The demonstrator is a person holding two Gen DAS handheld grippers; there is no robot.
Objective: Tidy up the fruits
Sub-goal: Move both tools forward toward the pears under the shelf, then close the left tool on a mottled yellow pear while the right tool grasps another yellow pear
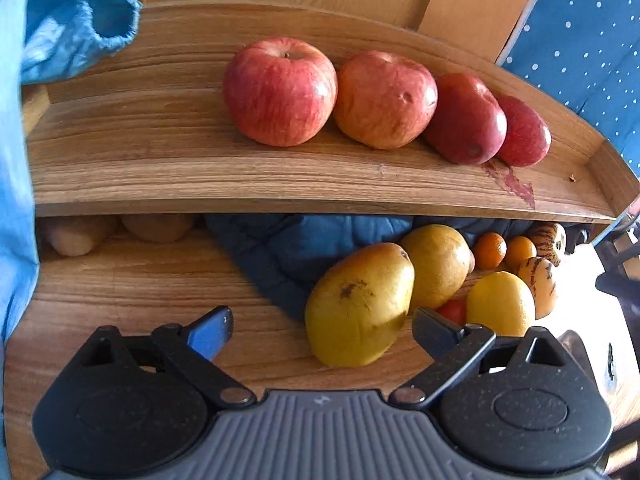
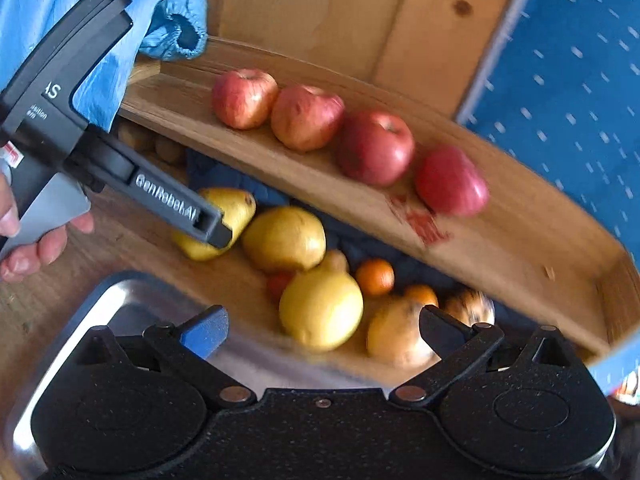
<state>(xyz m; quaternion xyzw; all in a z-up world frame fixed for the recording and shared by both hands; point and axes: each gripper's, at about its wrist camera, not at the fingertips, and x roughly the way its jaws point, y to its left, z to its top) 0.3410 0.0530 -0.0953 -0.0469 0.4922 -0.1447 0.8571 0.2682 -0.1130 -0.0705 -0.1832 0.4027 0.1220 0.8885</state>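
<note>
Brown fruits (image 1: 120,230) half hidden under upper shelf (image 1: 280,200).

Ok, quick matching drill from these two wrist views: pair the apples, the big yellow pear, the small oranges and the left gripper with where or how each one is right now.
Things:
1. apples
2. big yellow pear
3. small oranges
4. left gripper

Places or states:
A. far back on the lower level, behind the yellow fruit
B. open, holding nothing
C. four in a row on the upper wooden shelf
D. on the lower level, nearest the left gripper

Pairs: 1-C, 2-D, 3-A, 4-B
</note>
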